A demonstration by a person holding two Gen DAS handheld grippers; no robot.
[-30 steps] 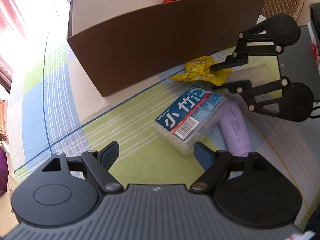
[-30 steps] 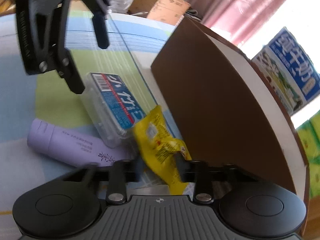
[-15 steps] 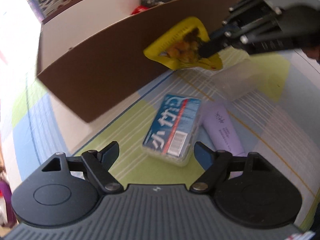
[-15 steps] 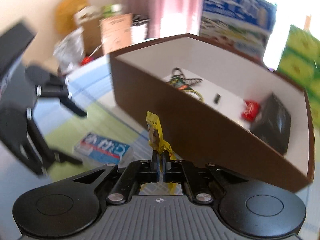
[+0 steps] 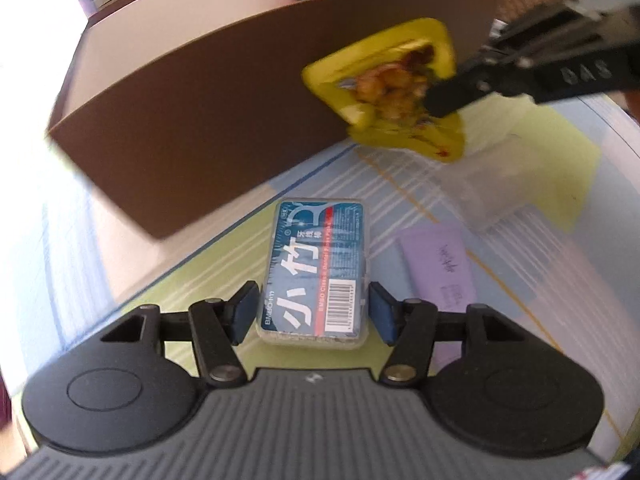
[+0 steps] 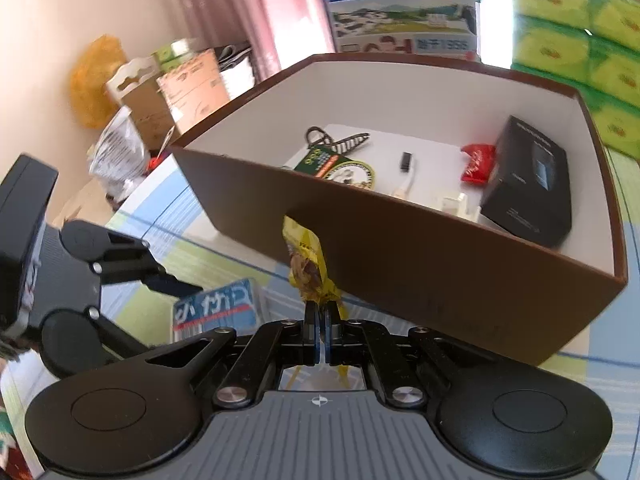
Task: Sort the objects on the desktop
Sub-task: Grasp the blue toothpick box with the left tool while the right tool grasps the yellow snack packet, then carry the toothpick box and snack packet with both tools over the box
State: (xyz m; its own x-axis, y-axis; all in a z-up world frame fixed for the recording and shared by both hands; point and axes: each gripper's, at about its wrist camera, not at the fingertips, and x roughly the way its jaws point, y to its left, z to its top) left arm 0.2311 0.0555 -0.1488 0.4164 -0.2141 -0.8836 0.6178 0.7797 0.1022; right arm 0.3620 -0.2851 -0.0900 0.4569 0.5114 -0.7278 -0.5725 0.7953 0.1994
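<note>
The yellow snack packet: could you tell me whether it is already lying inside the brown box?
No, the yellow snack packet hangs pinched in the right gripper outside the brown box, in front of its near wall.

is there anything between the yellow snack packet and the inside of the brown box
Yes: the box's near wall. The yellow snack packet, pinched in the right gripper, hangs outside the brown box, in front of that wall and below its rim, so it probably has to go up over the rim first.
</note>
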